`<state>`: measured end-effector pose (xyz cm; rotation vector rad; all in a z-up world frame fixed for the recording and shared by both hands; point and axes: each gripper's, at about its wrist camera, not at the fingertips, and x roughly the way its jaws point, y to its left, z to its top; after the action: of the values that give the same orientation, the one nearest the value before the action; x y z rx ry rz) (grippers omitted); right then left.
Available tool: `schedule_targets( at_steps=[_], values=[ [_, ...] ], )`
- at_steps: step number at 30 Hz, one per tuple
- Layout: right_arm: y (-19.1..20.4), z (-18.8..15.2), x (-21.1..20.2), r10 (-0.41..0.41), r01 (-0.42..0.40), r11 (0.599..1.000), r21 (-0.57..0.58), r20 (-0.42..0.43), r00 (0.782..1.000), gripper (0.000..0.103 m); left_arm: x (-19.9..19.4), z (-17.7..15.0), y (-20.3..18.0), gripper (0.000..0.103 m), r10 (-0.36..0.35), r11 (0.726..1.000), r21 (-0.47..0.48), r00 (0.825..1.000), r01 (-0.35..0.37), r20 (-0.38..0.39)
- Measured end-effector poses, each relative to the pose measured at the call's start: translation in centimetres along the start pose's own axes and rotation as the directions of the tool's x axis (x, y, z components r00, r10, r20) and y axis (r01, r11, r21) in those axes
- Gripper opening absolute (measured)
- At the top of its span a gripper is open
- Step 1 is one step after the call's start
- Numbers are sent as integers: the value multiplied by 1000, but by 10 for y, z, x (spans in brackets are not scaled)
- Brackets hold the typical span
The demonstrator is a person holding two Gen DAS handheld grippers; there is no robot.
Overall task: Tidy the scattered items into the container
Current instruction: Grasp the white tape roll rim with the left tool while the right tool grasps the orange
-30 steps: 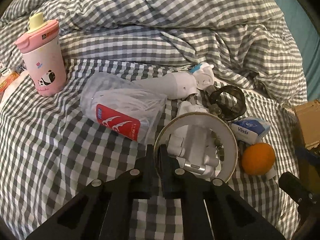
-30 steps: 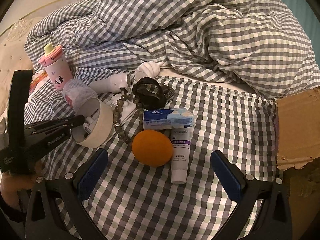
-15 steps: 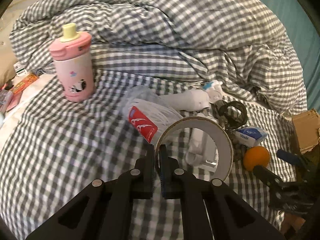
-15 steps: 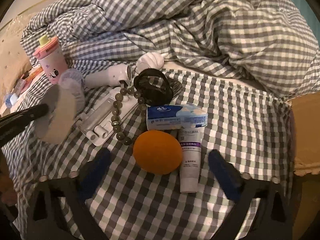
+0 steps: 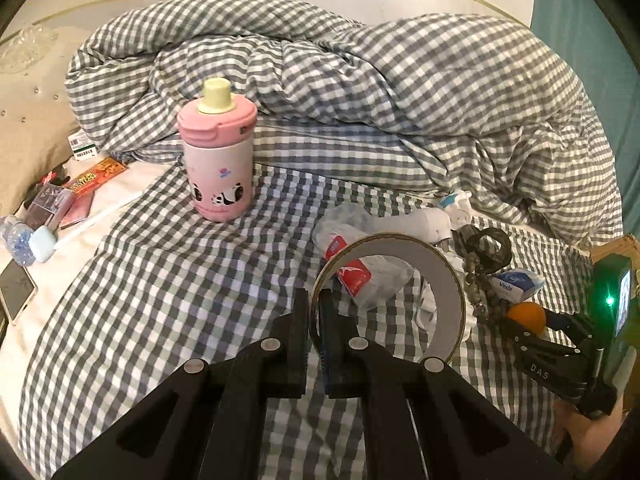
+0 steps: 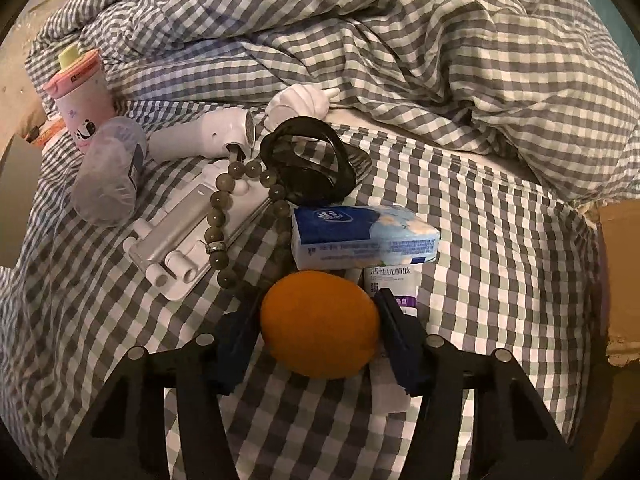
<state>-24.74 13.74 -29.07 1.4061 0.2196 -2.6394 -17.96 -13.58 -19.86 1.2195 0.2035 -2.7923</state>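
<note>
Orange (image 6: pixel 319 324) sits against tissue pack (image 6: pixel 362 236) and tube (image 6: pixel 394 286), beads (image 6: pixel 218 216) beside.

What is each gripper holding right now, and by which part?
Left gripper pinches the tape roll by its rim. Right gripper is closing around the orange, not visibly gripping yet.

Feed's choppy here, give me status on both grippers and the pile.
Left gripper shut on tape roll, lifted. Right gripper closing around orange. Tissue pack, tube close behind. Box at right.
</note>
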Motion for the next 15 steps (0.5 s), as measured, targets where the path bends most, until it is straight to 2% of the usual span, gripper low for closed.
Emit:
schedule_targets(
  at_steps=[8, 15],
  values=[
    [-3, -7, -17, 26, -27, 999, 30, 16, 1000, 56, -16, 3, -4, 4, -5, 1000, -1, 1000, 5, 18],
    [-10, -10, -57, 46, -50, 997, 51, 68, 997, 56, -43, 8, -18, 4, -8, 1000, 11, 999, 7, 51]
  ],
)
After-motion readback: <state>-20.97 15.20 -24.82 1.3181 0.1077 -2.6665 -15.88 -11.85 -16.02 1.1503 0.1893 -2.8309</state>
